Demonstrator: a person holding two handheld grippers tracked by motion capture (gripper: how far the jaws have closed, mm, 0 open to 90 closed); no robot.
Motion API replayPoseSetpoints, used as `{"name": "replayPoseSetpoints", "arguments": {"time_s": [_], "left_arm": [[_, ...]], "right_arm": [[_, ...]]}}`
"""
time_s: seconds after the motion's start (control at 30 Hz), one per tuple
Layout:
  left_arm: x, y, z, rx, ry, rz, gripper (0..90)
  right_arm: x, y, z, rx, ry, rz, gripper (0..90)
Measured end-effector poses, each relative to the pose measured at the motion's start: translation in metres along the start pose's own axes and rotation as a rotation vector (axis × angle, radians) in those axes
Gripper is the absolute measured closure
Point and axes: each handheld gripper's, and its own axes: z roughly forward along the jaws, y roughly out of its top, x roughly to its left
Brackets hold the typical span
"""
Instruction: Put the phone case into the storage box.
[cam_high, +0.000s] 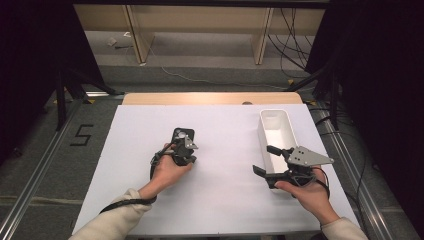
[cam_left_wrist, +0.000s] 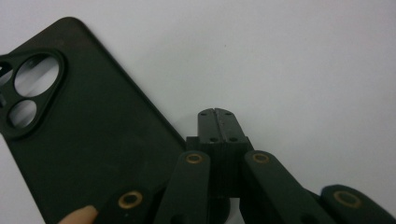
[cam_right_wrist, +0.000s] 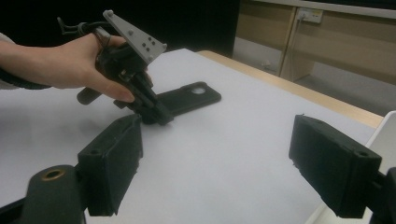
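Left gripper closed beside phone case (flat), right gripper wide

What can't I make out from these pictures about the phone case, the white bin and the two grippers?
- Phone case: the left gripper view cuts off its left and bottom edges; in the high view the left gripper covers its near end.
- White bin: in the high view the right gripper hides its near end; its floor is washed out.
- Whether the shut jaws touch the case: unclear.
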Motion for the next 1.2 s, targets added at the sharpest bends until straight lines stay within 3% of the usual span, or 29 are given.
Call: {"name": "replayPoseSetpoints", "arguments": {"time_s": [0.6,0.93,1.1,1.2], "left_arm": [[0.024,-0.030,-0.024,0.044,0.037,-0.043,89.8],[0.031,-0.036,-0.028,0.055,0.063,-0.047,89.8],[0.031,-0.036,-0.028,0.050,0.046,-0.036,89.4],[0.030,-0.035,-0.033,0.030,0.030,-0.025,84.2]], "right_arm": [[0.001,0.000,0.000,0.001,0.002,-0.003,18.7],[0.001,0.001,-0.001,-0.004,0.003,-0.008,18.2],[0.001,0.001,-0.002,-0.005,0.005,-0.010,17.9],[0.001,0.001,-0.002,-0.006,0.006,-0.011,17.4]]}}
